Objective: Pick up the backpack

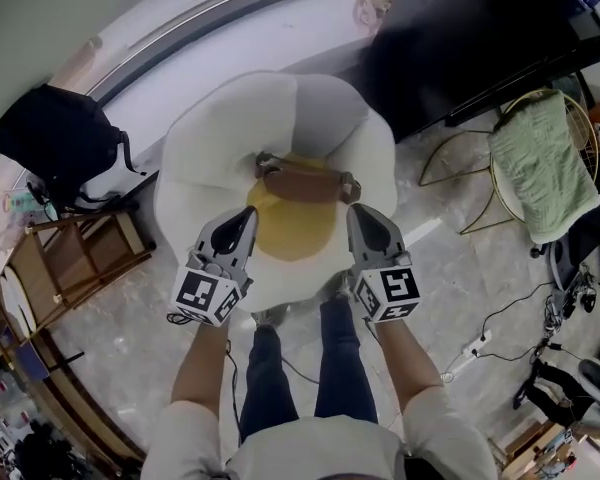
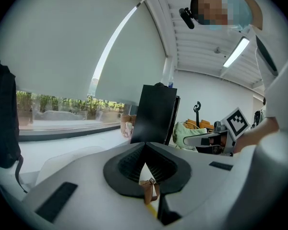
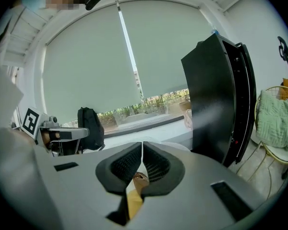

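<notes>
The left tongs (image 1: 245, 216) and the right tongs (image 1: 358, 213) are held out side by side in front of the person. Both are pressed together. Nothing is pinched in either one.

The one thing I can plainly call a backpack is the black backpack (image 1: 55, 140). It sits up on a wooden chair (image 1: 90, 258) by the window, far off to the person's left. The left tongs are the nearer pair, but both are well apart from it, and neither points that way.

The tongs point at the big white cushion (image 1: 220, 128) that looks like a fried egg, on the floor right ahead. A brown strap (image 1: 305, 182) lies at the far edge of its yellow middle (image 1: 295, 233). The strap runs from side to side, with a metal ring at each end. One end lies just past each pair of tongs, near but not touching. Both gripper views show a bit of brown strap through the thin slit below the shut jaws.

I think the strap may be the handle of a bag, but I cannot tell. To grab it, the tongs would have to open first. For the black backpack, the person would have to turn left.
</notes>
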Available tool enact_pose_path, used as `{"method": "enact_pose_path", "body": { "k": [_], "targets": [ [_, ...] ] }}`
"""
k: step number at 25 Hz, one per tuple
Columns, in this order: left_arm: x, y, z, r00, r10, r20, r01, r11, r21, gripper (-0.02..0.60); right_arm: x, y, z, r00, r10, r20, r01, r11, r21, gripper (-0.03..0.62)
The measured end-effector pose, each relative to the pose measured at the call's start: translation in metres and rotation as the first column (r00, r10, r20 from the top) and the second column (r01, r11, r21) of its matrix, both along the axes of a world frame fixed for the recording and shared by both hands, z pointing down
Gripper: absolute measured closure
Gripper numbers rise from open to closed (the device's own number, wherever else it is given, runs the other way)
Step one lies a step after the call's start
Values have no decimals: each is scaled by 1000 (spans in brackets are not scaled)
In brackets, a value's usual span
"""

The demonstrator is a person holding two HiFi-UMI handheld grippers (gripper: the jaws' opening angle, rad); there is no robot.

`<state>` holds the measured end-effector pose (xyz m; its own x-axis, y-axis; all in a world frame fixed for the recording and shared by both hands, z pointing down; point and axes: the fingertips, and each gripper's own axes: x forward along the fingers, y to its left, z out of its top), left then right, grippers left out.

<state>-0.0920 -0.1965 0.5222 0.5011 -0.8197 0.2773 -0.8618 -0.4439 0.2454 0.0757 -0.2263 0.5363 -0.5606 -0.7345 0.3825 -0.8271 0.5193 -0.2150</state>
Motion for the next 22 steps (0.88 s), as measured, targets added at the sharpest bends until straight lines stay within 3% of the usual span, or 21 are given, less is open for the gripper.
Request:
{"method": "enact_pose_path", "body": {
  "k": [22],
  "targets": [
    [4, -27, 121, 999, 22, 40, -20, 999, -42, 549, 0, -35, 106, 1000, -16, -20, 15, 999, -31, 563]
  ]
}}
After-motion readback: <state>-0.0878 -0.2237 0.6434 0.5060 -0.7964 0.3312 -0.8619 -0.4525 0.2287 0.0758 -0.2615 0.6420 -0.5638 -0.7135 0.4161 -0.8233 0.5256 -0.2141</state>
